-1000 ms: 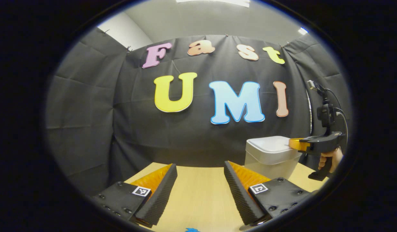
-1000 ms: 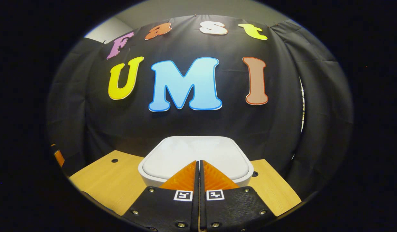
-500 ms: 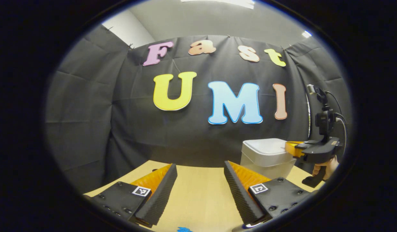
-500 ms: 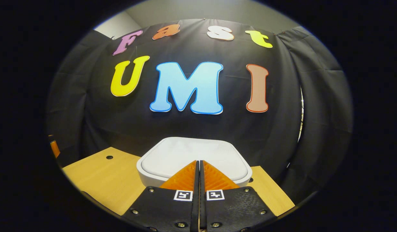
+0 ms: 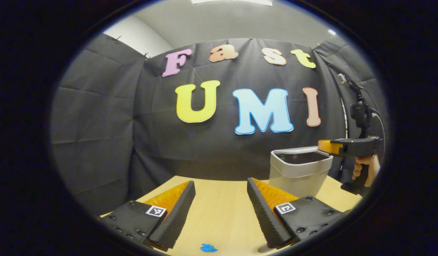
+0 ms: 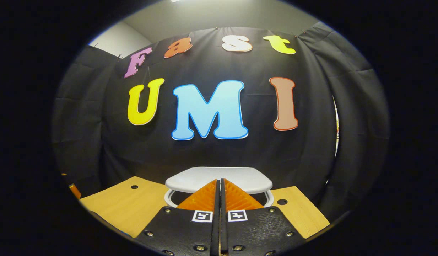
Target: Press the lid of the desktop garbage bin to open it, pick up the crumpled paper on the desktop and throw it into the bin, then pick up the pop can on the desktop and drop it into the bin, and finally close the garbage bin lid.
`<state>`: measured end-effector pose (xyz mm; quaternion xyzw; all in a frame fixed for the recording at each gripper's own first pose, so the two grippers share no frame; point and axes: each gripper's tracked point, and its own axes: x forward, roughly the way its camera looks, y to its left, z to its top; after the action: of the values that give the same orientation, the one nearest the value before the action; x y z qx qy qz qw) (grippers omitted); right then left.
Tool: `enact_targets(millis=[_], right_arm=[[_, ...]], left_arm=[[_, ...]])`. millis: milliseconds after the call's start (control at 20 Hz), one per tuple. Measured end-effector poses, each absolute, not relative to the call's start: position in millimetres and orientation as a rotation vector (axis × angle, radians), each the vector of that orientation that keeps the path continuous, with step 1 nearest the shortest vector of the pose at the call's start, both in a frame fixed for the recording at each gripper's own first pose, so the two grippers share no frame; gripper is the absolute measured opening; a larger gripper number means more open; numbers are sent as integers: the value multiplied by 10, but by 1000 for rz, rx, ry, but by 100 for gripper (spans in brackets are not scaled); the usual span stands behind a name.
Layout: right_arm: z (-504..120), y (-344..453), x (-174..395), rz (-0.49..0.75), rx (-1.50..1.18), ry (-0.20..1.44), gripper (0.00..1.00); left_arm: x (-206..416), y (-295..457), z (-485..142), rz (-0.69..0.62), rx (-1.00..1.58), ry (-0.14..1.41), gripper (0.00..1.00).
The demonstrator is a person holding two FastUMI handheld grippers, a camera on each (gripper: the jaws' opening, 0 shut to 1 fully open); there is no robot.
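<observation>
1. My right fingers (image 6: 220,192) are pressed together, empty, just at the bin (image 5: 299,170) front rim.
2. My left fingers (image 5: 220,209) stand wide apart, empty, above the bench (image 5: 219,202).
3. The lid (image 6: 219,179) is popped up; the bin lies to the right of my left fingers.

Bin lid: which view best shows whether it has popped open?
The right gripper view. The lid stands raised just beyond the closed right gripper, with a dark gap between it and the bin rim. The left gripper view shows the bin from the side, farther off, its top dark; the lid itself is hard to make out there.
</observation>
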<state>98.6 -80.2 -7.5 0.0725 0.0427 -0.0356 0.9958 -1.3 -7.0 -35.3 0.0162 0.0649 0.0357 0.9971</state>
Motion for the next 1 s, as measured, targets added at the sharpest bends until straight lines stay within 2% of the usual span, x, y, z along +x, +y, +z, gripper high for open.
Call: enact_targets(millis=[150,250,400,600,650,750,800,850,950,1000], right_arm=[[26,-808,986,-46,147,64,1],[48,-841,927,-50,140,59,1],[117,-861,726,-82,134,46,1],[241,-801,309,-144,121,3,1],[268,-747,196,-154,124,-8,1],[313,-693,6,-195,121,-26,1],[302,-692,-87,-223,116,-27,2],[306,-676,-160,-250,108,-20,8],[324,-618,-333,-292,97,-2,13],[319,-592,-409,-312,90,7,19]], left_arm=[[-172,-103,-348,93,53,140,99],[-254,-127,-324,89,62,129,95],[-267,-105,-313,61,67,104,100],[-177,46,-520,10,51,127,100],[-184,114,-592,1,57,133,97],[-215,249,-746,-20,71,158,96],[-241,310,-834,-32,72,172,100],[-260,365,-922,-47,72,188,100],[-318,445,-1155,-83,72,233,100],[-349,472,-1269,-105,69,253,96]])
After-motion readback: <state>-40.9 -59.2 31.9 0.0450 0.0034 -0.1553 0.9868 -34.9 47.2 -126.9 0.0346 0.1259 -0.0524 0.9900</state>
